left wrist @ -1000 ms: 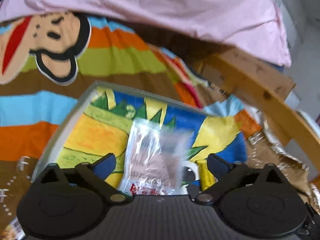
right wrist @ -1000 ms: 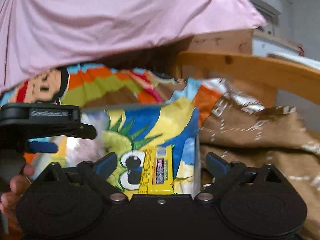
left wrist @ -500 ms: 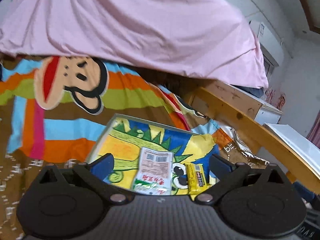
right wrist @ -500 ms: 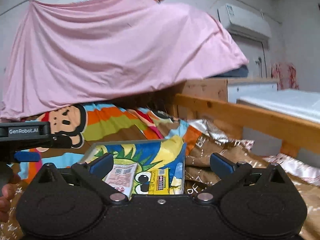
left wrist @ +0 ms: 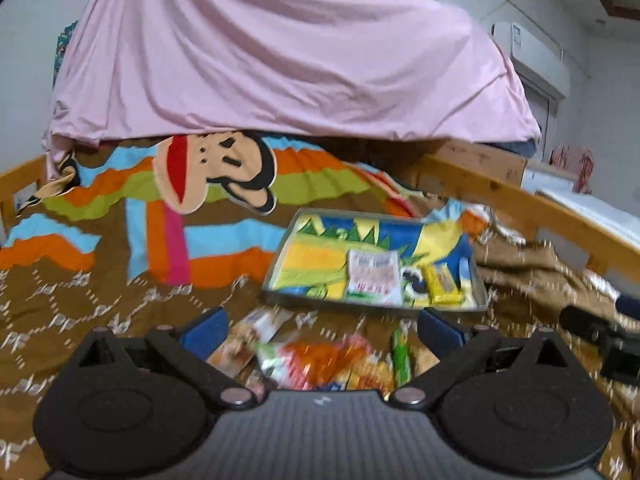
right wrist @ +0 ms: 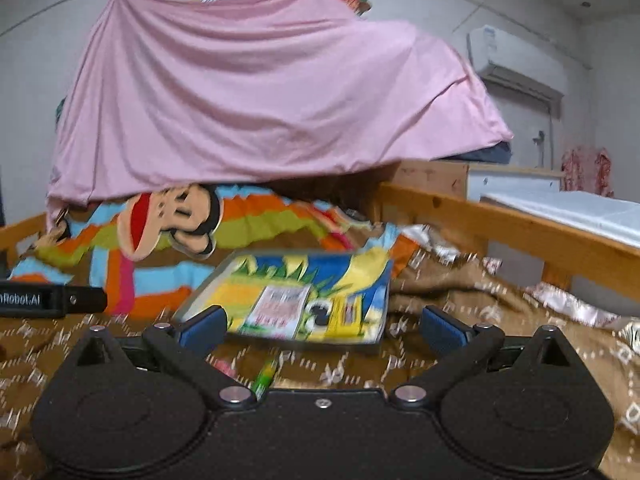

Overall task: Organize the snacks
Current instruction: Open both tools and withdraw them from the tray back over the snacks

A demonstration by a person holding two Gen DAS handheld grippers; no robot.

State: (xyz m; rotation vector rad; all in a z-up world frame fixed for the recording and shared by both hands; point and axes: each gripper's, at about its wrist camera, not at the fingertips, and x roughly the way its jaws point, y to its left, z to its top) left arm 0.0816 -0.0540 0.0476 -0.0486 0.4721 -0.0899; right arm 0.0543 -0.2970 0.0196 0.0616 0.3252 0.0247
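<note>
Beyond the empty, spread left hand-held gripper (left wrist: pixel 322 330), snacks (left wrist: pixel 328 360) lie loose.

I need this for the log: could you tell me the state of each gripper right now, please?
Left gripper: open, holding nothing, above loose snacks.
Right gripper: open, holding nothing, facing the tray.
</note>
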